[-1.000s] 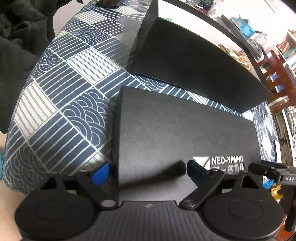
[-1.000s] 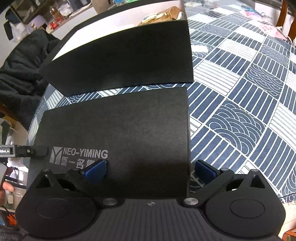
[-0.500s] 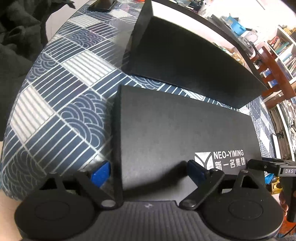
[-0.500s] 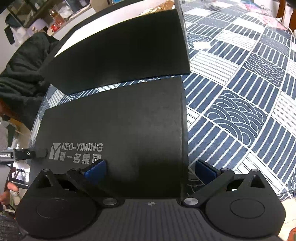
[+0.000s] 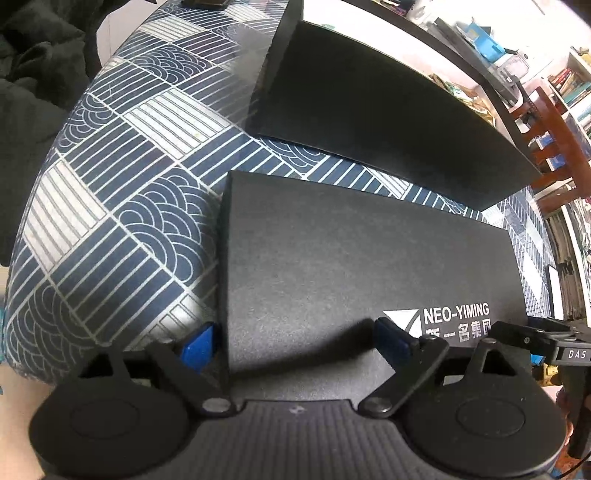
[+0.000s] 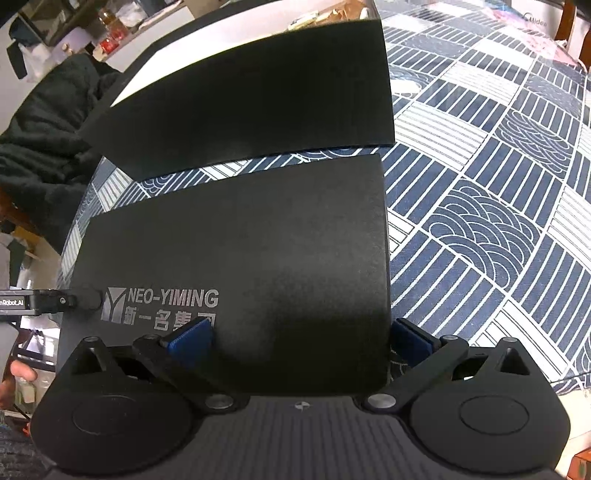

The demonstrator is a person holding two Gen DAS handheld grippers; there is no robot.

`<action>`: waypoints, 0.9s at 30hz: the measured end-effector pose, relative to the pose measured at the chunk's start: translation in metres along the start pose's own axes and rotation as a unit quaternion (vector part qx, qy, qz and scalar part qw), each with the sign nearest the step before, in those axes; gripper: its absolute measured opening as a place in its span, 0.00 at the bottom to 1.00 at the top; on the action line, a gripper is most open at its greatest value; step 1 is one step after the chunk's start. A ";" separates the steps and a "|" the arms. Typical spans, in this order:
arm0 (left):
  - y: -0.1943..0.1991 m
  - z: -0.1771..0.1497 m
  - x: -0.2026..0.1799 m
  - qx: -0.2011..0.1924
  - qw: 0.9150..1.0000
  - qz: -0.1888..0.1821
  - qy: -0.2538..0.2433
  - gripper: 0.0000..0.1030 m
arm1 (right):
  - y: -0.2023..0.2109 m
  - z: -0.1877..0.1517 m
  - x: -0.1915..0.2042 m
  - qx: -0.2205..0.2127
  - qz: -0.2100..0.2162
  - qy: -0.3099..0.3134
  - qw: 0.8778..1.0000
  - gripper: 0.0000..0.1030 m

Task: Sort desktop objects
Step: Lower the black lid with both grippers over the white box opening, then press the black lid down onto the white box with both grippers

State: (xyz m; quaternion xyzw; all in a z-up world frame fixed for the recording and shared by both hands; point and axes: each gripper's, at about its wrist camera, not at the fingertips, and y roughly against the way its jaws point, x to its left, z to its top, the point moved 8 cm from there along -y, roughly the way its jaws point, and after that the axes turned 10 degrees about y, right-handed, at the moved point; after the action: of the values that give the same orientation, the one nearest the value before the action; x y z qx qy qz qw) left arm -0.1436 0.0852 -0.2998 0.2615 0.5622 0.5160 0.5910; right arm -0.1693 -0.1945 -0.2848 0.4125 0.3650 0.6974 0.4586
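Observation:
A flat black box lid printed NEO-YIMING lies on the patterned tablecloth; it also shows in the right wrist view. My left gripper is open and straddles the lid's left end, one blue pad outside its edge and one over its top. My right gripper is open and straddles the lid's right end the same way. Beyond the lid stands the open black box, white inside, also in the right wrist view. Each gripper's tip shows in the other's view.
The blue and white patterned tablecloth covers the table. Dark clothing lies past the table's left edge. A wooden chair and shelves stand at the far right. Small packets lie inside the box.
Both grippers have moved slightly forward along the lid. The lid now lies closer to the open box. The jaws stay open.

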 end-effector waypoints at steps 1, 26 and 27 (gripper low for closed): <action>0.002 0.000 0.000 0.000 1.000 0.000 0.001 1.00 | 0.002 0.000 0.001 -0.001 0.000 0.001 1.000 1.00; 0.073 0.028 -0.028 -0.053 0.998 -0.008 -0.029 1.00 | 0.067 0.026 0.025 -0.064 0.002 0.016 0.998 1.00; 0.076 0.029 -0.030 -0.055 0.998 -0.009 -0.030 1.00 | 0.071 0.027 0.025 -0.068 0.001 0.016 0.998 1.00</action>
State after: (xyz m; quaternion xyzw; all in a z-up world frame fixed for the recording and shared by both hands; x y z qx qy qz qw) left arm -0.1356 0.0910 -0.2140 0.2387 0.5174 0.5327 0.6257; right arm -0.1749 -0.1896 -0.2054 0.3694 0.3238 0.7278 0.4785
